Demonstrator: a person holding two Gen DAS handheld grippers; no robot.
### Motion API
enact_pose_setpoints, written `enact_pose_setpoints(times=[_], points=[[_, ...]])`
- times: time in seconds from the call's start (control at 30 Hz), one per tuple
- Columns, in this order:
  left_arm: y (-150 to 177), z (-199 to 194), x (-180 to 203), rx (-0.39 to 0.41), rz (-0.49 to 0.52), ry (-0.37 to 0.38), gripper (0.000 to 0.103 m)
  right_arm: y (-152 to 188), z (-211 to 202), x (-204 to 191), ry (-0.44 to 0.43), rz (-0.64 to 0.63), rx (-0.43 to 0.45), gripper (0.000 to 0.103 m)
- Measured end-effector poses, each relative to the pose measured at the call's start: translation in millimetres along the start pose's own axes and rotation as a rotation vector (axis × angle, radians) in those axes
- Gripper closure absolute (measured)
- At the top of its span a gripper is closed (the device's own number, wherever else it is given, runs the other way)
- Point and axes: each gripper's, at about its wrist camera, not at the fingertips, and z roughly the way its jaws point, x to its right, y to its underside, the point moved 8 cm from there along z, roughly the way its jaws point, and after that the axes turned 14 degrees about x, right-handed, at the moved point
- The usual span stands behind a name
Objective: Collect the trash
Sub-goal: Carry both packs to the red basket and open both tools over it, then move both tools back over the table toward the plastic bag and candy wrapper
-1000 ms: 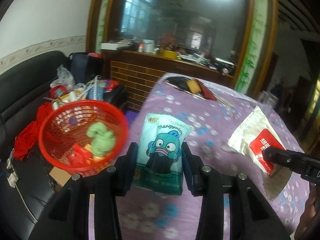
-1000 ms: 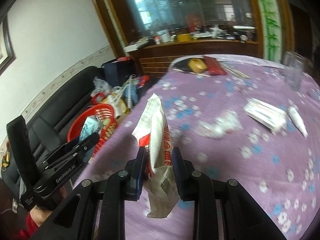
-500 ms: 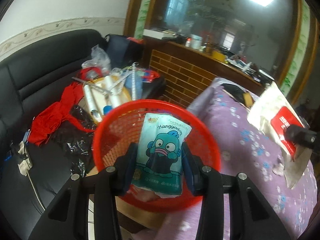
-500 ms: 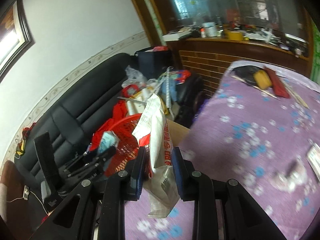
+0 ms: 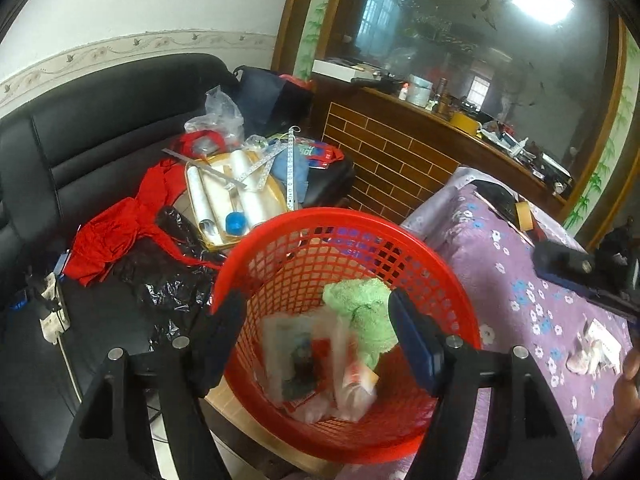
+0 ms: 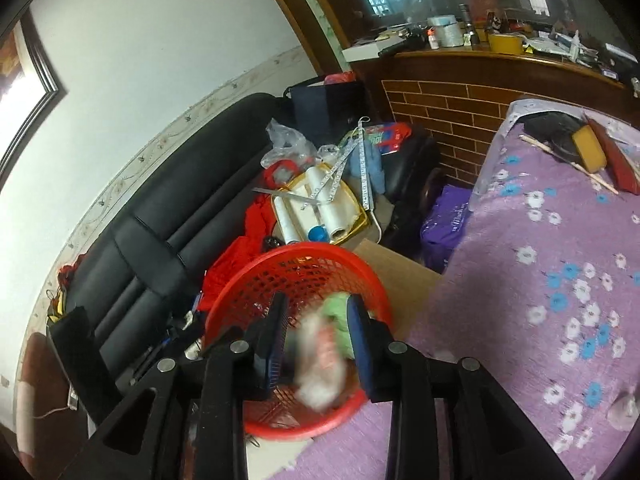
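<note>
Both grippers are held over the round red plastic mesh basket (image 5: 400,248), jaws apart, nothing clamped. Left gripper (image 5: 316,340): btwn its fingers, blurred in the basket, a pale blue snack pouch (image 5: 294,356) and a white-and-red packet (image 5: 352,372) are seen; a green fluffy cloth (image 5: 360,312) lies just beyond. Right gripper (image 6: 316,344): the white-and-red packet (image 6: 320,364) is seen blurred btwn the fingers, inside the basket rim (image 6: 304,250).

Edges: the purple floral-cloth desk (image 6: 560,260) lies right of both grippers, its edge beside the basket; the black leather sofa (image 5: 100,120) w/ clutter is left & ahead.

Only the left view shows white crumpled scraps (image 5: 588,352) on the desk, far right.
</note>
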Motion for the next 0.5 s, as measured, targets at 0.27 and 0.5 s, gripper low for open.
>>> enact_pose_setpoints(times=[0.27,0.5], points=[[2.2,-25.0,64.2,0.005,0.053,0.094,0.031,35.2,-82.5,75.7,0.077,0.064,0.002,0.064],[29.9,-41.2,169.2,-0.054,0.227,0.24,0.027,56.4,-176.8,163.1,0.185,0.176,0.062,0.058]])
